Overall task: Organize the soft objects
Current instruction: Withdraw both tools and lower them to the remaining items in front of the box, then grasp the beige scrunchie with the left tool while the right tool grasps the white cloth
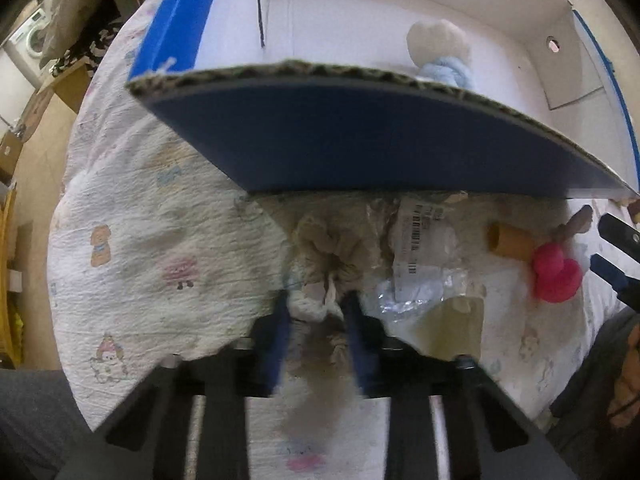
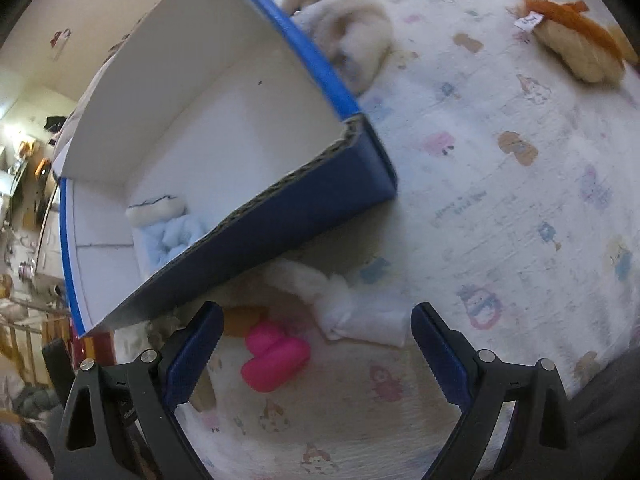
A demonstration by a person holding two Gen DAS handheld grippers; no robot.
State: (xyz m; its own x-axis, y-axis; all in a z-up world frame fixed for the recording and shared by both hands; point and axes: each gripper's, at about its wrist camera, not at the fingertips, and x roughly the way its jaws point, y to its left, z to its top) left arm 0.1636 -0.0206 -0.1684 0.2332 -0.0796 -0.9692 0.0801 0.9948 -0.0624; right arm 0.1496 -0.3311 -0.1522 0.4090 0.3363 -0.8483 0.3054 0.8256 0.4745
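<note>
Across the bed, a white printed sheet (image 2: 500, 184) with small cartoon figures carries everything else. On it stands a blue cardboard box (image 2: 332, 196) with a white inside, its near wall toward both cameras. Inside the box, against the near wall, lies a pale blue and cream plush (image 2: 168, 228); the left wrist view shows the same toy (image 1: 440, 52) beyond the wall's edge.

Outside the box, along its far side, lies a cream fluffy plush (image 2: 352, 36), touching the wall. Well apart from it lies an orange and cream plush (image 2: 580, 48) with a small white tag.

Just in front of the near wall sits a beige shaggy plush (image 1: 328, 240), beside a crinkled clear plastic bag (image 1: 420, 264) with a printed label. The left gripper (image 1: 316, 312) has its blue fingers nearly closed, pinching a pale, blurred bit of that beige plush.

Nearby lies a white folded soft cloth (image 2: 360, 312). The right gripper (image 2: 316, 352) is spread wide and holds nothing; a pink rubber duck (image 2: 272, 356) lies between and below its fingers, next to a tan piece I cannot identify.
</note>
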